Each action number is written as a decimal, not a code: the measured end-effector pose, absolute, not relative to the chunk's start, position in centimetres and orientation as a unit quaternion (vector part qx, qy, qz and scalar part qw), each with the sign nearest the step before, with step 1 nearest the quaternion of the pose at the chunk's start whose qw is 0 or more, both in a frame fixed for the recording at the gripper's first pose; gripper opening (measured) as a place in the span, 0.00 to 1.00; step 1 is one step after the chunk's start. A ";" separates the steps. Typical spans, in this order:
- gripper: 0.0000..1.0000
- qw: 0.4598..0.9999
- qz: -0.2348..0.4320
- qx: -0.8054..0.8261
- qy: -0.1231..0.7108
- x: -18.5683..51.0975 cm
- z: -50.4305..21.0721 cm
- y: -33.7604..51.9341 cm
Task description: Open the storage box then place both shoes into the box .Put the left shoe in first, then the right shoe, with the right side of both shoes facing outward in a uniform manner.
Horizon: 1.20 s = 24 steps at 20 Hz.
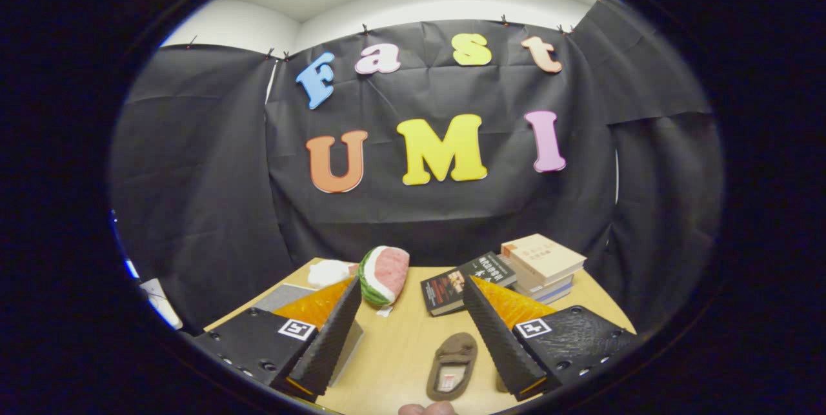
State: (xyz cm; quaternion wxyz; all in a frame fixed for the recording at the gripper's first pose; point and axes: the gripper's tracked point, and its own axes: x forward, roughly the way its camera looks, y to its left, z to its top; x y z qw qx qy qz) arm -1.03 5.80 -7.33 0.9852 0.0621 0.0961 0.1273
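Note:
A brown slipper-like shoe (452,366) lies on the wooden table (403,344) with its toe pointing away and its light insole showing. It sits between my fingers, closer to the right one and well back from the tips. My gripper (411,284) is open above the table, and neither finger touches the shoe. A grey flat thing (282,297) lies left of the left finger and is mostly hidden by it; I cannot tell whether it is the storage box.
Beyond the fingertips lie a watermelon-shaped plush (384,275) and a white soft object (329,272). A dark book (461,281) and a stack of books (542,263) stand at the back right. A fingertip of a hand (426,409) shows just behind the shoe.

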 end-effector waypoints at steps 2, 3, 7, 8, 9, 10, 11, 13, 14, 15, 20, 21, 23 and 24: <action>0.95 0.979 0.150 0.073 0.115 -0.7 -9.2 7.7; 0.95 0.976 0.160 0.080 0.124 -0.5 -10.1 8.5; 0.96 0.955 0.207 0.124 0.173 0.3 -14.6 12.6; 0.96 0.949 0.215 0.136 0.186 0.6 -15.8 13.4; 0.96 0.944 0.220 0.147 0.198 0.8 -17.0 14.3; 0.96 0.940 0.224 0.154 0.208 1.1 -17.9 15.1; 0.96 0.936 0.229 0.160 0.216 1.3 -18.7 15.8; 0.95 0.925 0.243 0.172 0.236 1.5 -20.5 17.5; 0.96 0.920 0.248 0.176 0.246 1.6 -21.6 18.4; 0.96 0.916 0.251 0.180 0.255 1.8 -22.3 18.9; 0.96 0.893 0.262 0.215 0.296 2.0 -25.8 20.8; 0.96 0.887 0.265 0.229 0.300 2.3 -26.4 21.1; 0.96 0.874 0.275 0.256 0.307 2.5 -26.9 21.7; 0.96 0.866 0.281 0.271 0.313 2.4 -27.2 22.2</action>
